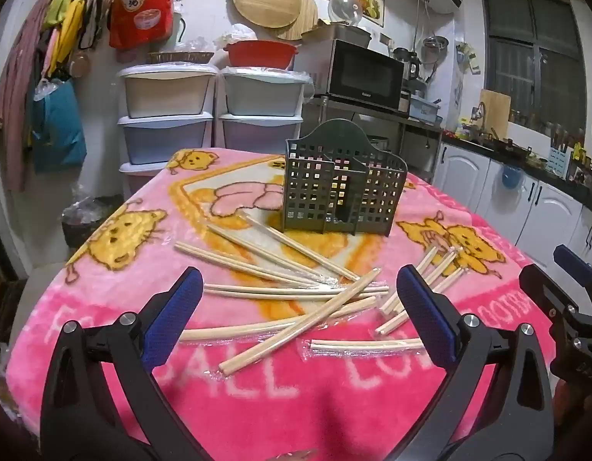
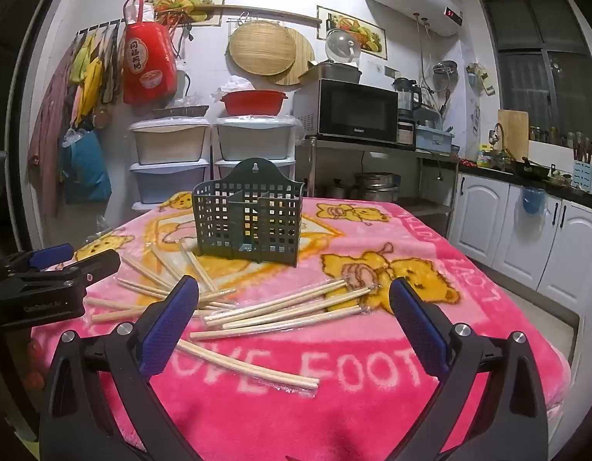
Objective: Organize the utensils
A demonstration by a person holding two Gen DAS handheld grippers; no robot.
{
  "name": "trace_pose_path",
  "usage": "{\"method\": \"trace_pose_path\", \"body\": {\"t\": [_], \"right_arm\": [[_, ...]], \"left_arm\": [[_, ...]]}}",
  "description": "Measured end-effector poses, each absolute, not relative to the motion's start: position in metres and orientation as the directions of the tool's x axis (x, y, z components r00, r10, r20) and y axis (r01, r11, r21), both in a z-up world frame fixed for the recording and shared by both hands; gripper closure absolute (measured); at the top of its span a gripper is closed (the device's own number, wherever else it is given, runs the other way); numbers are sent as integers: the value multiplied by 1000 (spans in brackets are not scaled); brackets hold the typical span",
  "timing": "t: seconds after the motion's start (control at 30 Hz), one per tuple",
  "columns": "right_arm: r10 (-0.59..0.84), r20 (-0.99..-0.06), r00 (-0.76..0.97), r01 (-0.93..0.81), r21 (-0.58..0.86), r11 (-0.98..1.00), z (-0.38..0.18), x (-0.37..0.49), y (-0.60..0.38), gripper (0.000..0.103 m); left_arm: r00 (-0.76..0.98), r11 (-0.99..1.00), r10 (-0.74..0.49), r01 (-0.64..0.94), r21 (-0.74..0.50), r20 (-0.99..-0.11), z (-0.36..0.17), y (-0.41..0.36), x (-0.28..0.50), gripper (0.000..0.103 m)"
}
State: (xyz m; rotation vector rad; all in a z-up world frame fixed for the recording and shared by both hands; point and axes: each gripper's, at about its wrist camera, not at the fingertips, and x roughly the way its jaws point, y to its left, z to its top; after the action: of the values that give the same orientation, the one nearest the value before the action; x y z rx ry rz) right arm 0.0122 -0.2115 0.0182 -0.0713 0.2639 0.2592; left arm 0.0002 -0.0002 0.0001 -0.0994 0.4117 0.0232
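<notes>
- The left tool hangs with its blue-padded fingers spread wide and nothing between them, above the near part of the pile of chopsticks.
- The right tool is equally wide and empty, poised over its own share of the sticks.
- All the chopsticks lie loose and crossed on the pink blanket covering the counter; several look to be sealed in clear wrappers, though the glare makes it hard to tell which.
- My judgement is that sorting has not begun, so the step in hand is a first pick. It is best to take a stick lying on top, such as the long one slanting across the others, and close on it near the middle so that it lifts level.
- The wrappers are probably slippery and the plush surface soft; a firm squeeze, pressed slightly into the fabric, should help.
- The dark green slotted holder stands upright beyond the pile, near the counter's middle, its compartments apparently empty. A stick must be tilted upright before it goes in at the open top.
- There is clear blanket to the right of the holder and along the near edge. In the right wrist view the counter's right-hand edge drops to the floor, and the two tools sit close side by side, so they should move in turn.
</notes>
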Motion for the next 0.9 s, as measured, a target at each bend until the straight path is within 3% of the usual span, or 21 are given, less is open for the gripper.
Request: {"method": "trace_pose_path", "body": {"t": [0.9], "right_arm": [[246, -257, 934, -263, -33, 964, 18, 12, -212, 6]], "left_arm": [[924, 995, -2, -38, -96, -383, 13, 1, -2, 9]]}}
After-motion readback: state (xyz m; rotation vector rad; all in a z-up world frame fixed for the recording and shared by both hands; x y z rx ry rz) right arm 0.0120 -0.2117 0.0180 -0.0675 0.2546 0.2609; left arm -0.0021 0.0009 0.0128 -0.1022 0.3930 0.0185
